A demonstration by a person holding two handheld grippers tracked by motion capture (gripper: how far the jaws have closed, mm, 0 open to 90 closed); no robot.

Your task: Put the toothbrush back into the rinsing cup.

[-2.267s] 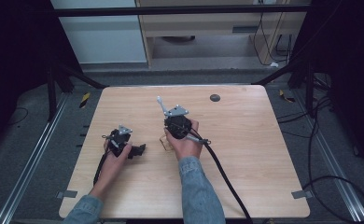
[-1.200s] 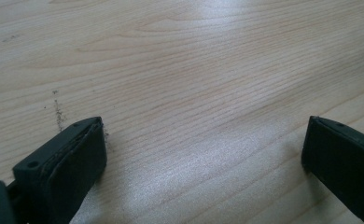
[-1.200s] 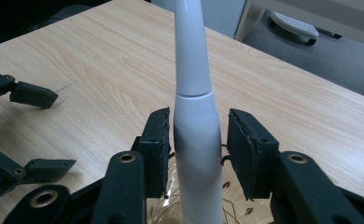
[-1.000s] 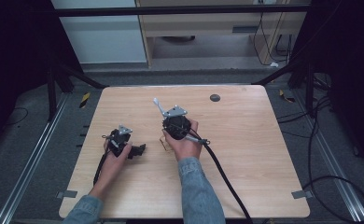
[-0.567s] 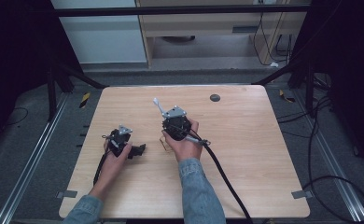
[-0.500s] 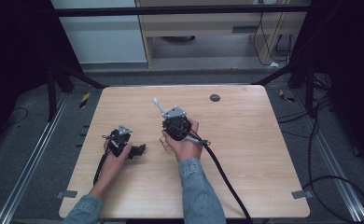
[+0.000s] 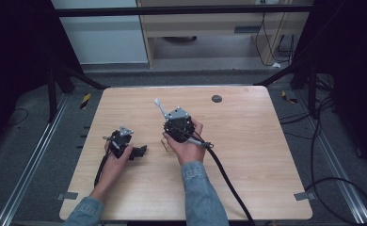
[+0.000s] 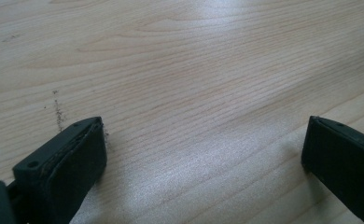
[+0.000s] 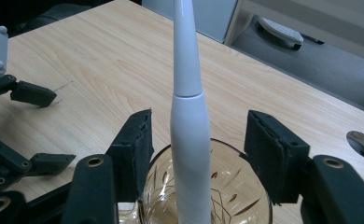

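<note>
a: start at the right gripper [image 9: 196, 144]. how do its jaws stand?

b: apart. a white toothbrush handle [image 9: 187, 116] rises upright between them, with a gap on each side, so neither pad touches it. its lower end stands inside a patterned amber glass [image 9: 208, 196] just below and between the jaws.

a: and beyond those jaws?

b: pale wood worktop [image 9: 101, 56], and off to one side the black jaws of the other gripper. further out, a round dark hole [image 9: 363, 140] in the worktop.

a: the left gripper [image 8: 203, 154]?

b: jaws wide apart, nothing between them but bare wood grain, close under the pads.

a: from above?

b: left hand [image 7: 118, 157] and right hand [image 7: 186, 143] each hold their gripper near the worktop's middle, the white handle [image 7: 161, 109] slanting up past the right gripper, cables trailing back toward the person.
</note>
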